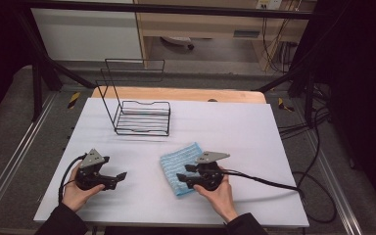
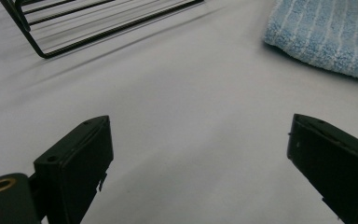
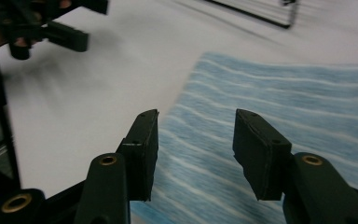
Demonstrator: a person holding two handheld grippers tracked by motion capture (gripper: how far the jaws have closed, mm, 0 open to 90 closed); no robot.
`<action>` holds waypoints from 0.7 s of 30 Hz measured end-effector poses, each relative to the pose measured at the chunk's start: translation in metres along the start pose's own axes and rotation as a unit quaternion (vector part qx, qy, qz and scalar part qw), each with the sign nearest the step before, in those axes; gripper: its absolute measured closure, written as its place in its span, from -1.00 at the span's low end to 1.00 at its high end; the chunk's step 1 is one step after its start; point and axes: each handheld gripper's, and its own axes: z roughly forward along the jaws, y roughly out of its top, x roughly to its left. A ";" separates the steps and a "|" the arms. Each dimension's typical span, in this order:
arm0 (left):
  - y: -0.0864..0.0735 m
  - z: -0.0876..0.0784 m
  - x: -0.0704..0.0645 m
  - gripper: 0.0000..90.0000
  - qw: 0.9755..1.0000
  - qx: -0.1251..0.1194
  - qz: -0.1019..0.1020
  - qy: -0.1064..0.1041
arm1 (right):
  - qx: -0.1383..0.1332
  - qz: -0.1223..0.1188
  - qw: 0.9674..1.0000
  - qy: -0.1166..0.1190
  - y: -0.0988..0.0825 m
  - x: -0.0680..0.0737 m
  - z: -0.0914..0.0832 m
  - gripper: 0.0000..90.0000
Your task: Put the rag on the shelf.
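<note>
Blue striped cloth lay folded flat on the white counter, toward its near side and a little right of the middle. The right gripper, held in the person's right hand, sat at the cloth's near right edge and pointed left across it. In the right gripper view the same cloth spread out beneath and beyond the two black jaws, which stood parted with a clear gap between them; nothing was pinched there, and the right gripper was released, its pads hanging just over the towelling. Whether the pads grazed the fabric could not be told.

The left gripper rested in the left hand near the counter's near left part, well apart from the cloth, pointing right toward it. In the left gripper view its jaws stood wide apart over bare counter with nothing between them, so the left gripper was released too, and a corner of the cloth showed at the upper right.

A black wire rack stood farther back on the counter, left of the middle, with a tall wire frame rising at its back. It was well apart from the cloth and from both grippers. Its base rails showed in the left gripper view.
</note>
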 end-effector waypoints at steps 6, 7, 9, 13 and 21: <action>0.000 0.000 0.000 -0.85 1.000 0.002 0.001 0.001 | 0.008 0.025 0.998 -0.060 -0.012 -0.038 -0.032 0.17; 0.000 0.000 0.000 -0.85 1.000 0.002 0.001 0.001 | 0.012 0.032 0.998 -0.062 -0.015 -0.042 -0.034 0.17; 0.000 0.000 0.000 -0.85 1.000 0.002 0.001 0.001 | 0.025 0.033 0.997 -0.063 -0.022 -0.047 -0.034 0.17; 0.000 0.000 -0.001 -0.85 1.000 0.001 0.000 0.002 | 0.053 0.017 0.995 -0.077 -0.030 -0.050 -0.027 0.15; 0.000 0.000 0.000 -0.85 1.000 0.000 0.000 0.001 | 0.058 0.020 0.995 -0.080 -0.033 -0.057 -0.023 -0.06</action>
